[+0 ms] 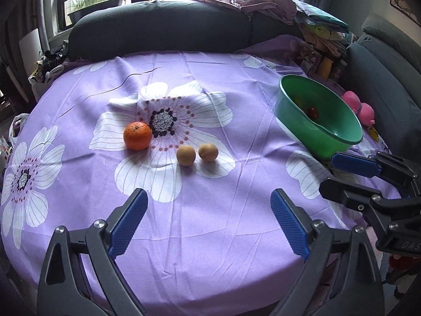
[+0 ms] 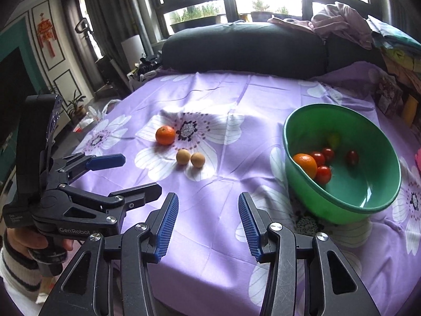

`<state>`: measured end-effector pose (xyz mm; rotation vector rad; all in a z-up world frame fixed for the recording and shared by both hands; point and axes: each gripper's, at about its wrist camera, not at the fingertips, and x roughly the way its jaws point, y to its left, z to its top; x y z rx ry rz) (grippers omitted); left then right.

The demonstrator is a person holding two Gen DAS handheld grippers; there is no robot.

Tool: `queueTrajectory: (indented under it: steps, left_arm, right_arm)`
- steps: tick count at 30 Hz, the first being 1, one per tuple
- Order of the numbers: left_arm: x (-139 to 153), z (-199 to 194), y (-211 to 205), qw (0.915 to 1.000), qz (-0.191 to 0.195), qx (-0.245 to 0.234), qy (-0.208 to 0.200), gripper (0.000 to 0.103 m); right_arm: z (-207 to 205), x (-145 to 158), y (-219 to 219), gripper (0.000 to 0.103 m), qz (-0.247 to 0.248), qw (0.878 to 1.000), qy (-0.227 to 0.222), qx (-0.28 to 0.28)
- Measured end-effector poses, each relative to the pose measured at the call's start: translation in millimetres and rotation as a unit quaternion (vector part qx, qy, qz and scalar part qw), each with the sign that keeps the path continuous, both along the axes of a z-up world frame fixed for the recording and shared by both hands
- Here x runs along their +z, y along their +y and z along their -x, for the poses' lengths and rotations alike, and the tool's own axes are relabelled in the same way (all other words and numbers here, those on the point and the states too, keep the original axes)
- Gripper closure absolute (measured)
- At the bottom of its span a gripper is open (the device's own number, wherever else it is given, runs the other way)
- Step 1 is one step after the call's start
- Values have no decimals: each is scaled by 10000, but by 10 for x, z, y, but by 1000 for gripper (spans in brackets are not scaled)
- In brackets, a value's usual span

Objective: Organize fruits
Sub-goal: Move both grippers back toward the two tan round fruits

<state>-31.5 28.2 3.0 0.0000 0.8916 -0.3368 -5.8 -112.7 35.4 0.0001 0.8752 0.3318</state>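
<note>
An orange (image 1: 137,135) (image 2: 165,135) and two small tan round fruits (image 1: 186,155) (image 1: 208,152) (image 2: 183,157) (image 2: 197,160) lie on the purple flowered cloth (image 1: 210,223). A green bowl (image 1: 334,142) (image 2: 381,205) at the right holds an orange (image 2: 305,165), several red cherry tomatoes (image 2: 323,174) and a yellowish fruit (image 2: 333,139). My left gripper (image 1: 209,218) (image 2: 131,173) is open and empty, hovering near the table's front edge, short of the loose fruits. My right gripper (image 2: 208,226) (image 1: 339,173) is open and empty, in front of the bowl.
A dark sofa back (image 1: 158,29) runs along the table's far side, with piled clothes (image 1: 265,0) on it. Pink toys (image 1: 359,106) sit behind the bowl. A grey armchair (image 1: 389,79) stands at the right. The table's front edge is close under both grippers.
</note>
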Motion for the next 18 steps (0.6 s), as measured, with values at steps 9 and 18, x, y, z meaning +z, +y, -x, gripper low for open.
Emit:
queueTrajectory:
  steps: [9,18]
  left_arm:
    - [-183,-127,375,9986,292,344,261,8]
    - [-276,-354,436,9976,493,264,420,10]
  right_arm:
    - [-197,-88,252,55,78,9996,200,171]
    - [-469,-279,410,55,309,9982,448,235]
